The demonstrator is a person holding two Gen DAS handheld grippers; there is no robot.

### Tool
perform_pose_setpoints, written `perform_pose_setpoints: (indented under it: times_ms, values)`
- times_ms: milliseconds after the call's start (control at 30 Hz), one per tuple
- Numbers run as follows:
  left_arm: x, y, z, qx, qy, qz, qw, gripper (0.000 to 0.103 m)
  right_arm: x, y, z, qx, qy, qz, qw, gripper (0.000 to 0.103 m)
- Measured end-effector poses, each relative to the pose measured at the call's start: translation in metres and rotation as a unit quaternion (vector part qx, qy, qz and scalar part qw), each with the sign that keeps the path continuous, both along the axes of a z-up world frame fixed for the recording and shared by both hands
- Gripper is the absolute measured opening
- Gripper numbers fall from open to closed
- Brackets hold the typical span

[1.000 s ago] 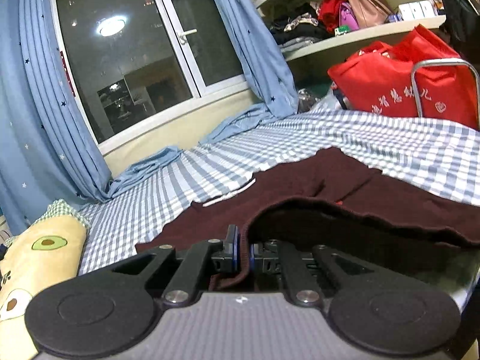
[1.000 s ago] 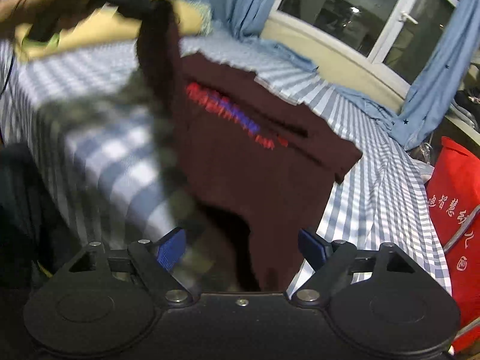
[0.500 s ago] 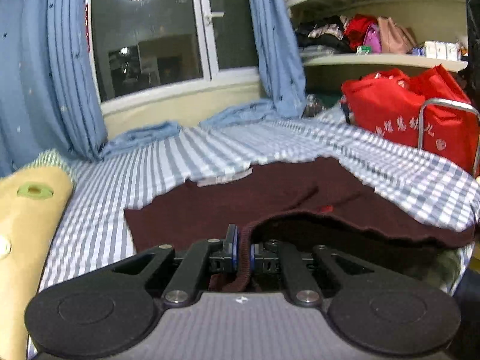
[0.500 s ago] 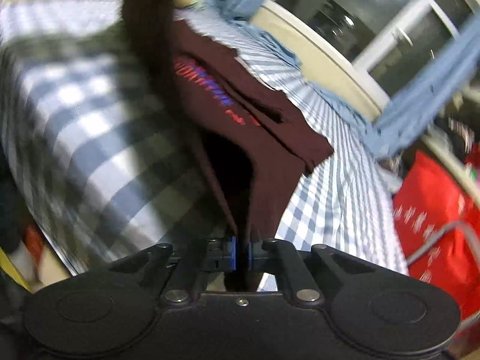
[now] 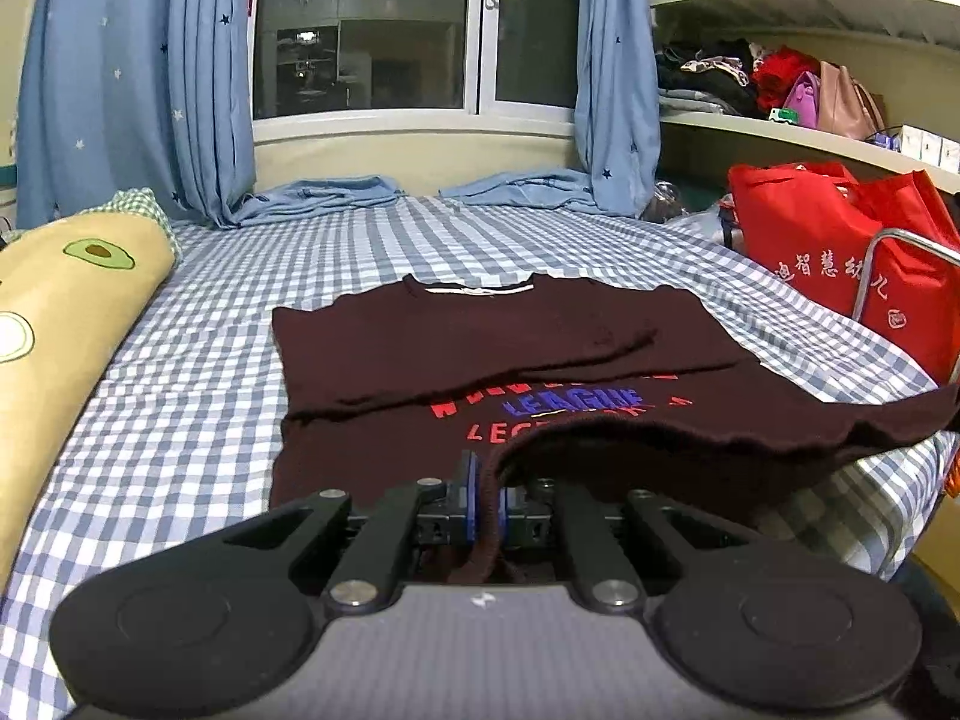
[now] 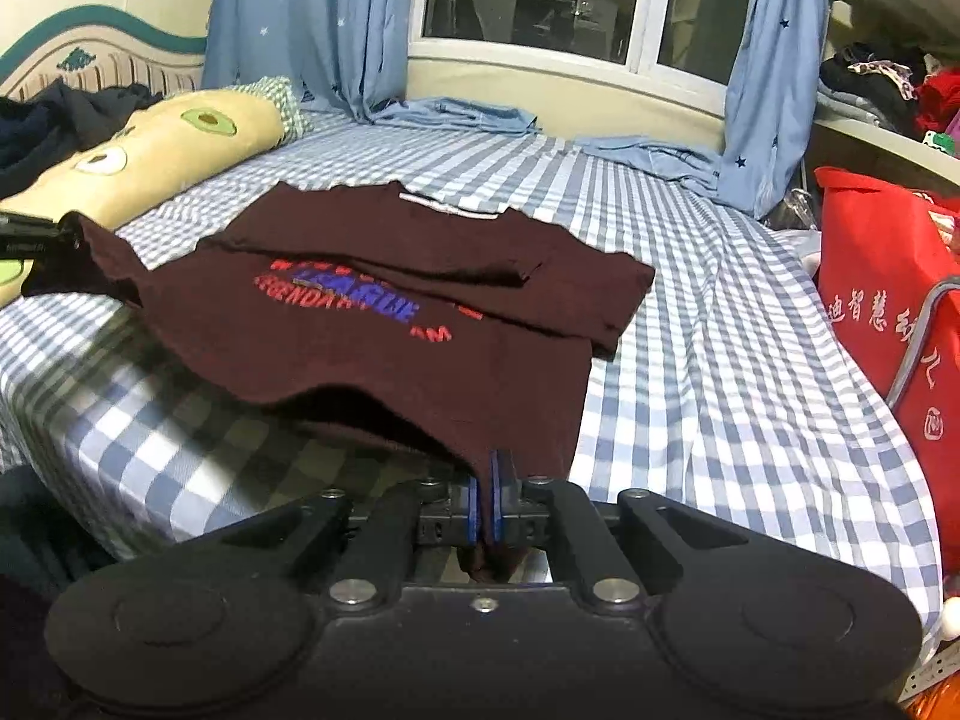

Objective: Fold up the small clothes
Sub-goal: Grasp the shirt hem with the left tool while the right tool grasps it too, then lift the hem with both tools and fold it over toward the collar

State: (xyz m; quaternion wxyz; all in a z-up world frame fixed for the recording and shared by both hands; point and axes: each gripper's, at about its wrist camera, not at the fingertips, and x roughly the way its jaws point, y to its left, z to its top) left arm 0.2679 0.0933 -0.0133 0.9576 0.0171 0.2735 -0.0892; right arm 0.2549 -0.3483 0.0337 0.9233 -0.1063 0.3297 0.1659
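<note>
A dark maroon T-shirt (image 5: 492,348) with red and blue lettering lies on the checked bed, collar toward the window, both sleeves folded in over its chest. It also shows in the right wrist view (image 6: 384,276). My left gripper (image 5: 486,504) is shut on the shirt's bottom hem at its left corner. My right gripper (image 6: 487,501) is shut on the hem at its right corner. The hem is lifted off the bed between them. The left gripper's tip (image 6: 36,240) shows at the left edge of the right wrist view, holding the cloth.
The blue checked bed sheet (image 5: 198,396) spreads around the shirt. A yellow avocado pillow (image 5: 54,312) lies on the left. A red bag (image 5: 840,252) and a metal rail (image 5: 900,240) stand on the right. Curtains, window and shelves are behind.
The right gripper closed on the shirt's hem. Both grippers swung to face the window and drew the hem out, so the shirt now lies spread with its print showing.
</note>
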Motion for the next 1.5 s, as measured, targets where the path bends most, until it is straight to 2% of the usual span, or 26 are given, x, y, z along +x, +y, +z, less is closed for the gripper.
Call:
perform_pose_setpoints:
  times_ms: [267,467,567,667,767,833,933,1067,1167,1267,1333,1367,1400,1433,1467,1500]
  values:
    - [0.005,-0.001,0.009,-0.009,0.006,0.016,0.9998,0.006,0.013,-0.007,0.018,0.044,0.001,-0.008,0.999,0.003]
    - [0.032,0.005,0.031,-0.009,-0.031,0.02,0.9993,0.006,0.057,-0.004,0.043,0.04,-0.026,0.016,0.999,0.003]
    - [0.067,0.008,0.053,0.009,-0.062,0.011,0.998,0.006,0.103,-0.002,0.063,0.029,-0.035,0.03,0.999,0.003]
    - [0.122,0.009,0.079,0.027,-0.08,0.003,0.9964,0.006,0.159,0.008,0.086,0.006,-0.049,0.035,0.998,0.003]
    - [0.19,0.01,0.096,0.035,-0.074,0.003,0.9967,0.006,0.219,0.021,0.105,-0.019,-0.067,0.035,0.997,0.003]
    - [0.247,0.011,0.098,0.035,-0.055,0.008,0.9978,0.006,0.273,0.033,0.11,-0.038,-0.065,0.028,0.997,0.003]
    - [0.328,0.008,0.078,0.054,-0.008,0.024,0.9982,0.006,0.355,0.045,0.093,-0.052,-0.036,0.009,0.998,0.003]
    - [0.422,0.007,0.011,0.051,0.098,0.043,0.993,0.006,0.46,0.06,0.03,-0.062,0.058,-0.018,0.996,0.003]
    - [0.456,0.005,-0.041,0.05,0.155,0.046,0.9855,0.006,0.51,0.074,-0.025,-0.091,0.123,-0.022,0.988,0.003]
    - [0.464,0.006,-0.069,0.041,0.166,0.05,0.984,0.007,0.533,0.079,-0.067,-0.094,0.162,-0.03,0.982,0.003]
    - [0.465,0.007,-0.071,0.036,0.16,0.045,0.9855,0.017,0.538,0.078,-0.08,-0.087,0.16,-0.035,0.983,0.003]
    - [0.467,0.007,-0.07,0.033,0.163,0.042,0.9853,0.028,0.539,0.077,-0.083,-0.082,0.161,-0.037,0.983,0.005]
    - [0.47,0.009,-0.07,0.037,0.169,0.041,0.9839,0.062,0.541,0.077,-0.085,-0.077,0.163,-0.039,0.983,0.007]
    - [0.472,0.013,-0.07,0.05,0.172,0.049,0.9826,0.085,0.544,0.076,-0.086,-0.074,0.167,-0.037,0.983,0.011]
    - [0.472,0.025,-0.07,0.061,0.166,0.059,0.9824,0.088,0.546,0.077,-0.086,-0.071,0.168,-0.034,0.983,0.029]
    - [0.472,0.033,-0.065,0.062,0.157,0.062,0.9837,0.088,0.549,0.077,-0.085,-0.068,0.171,-0.036,0.982,0.063]
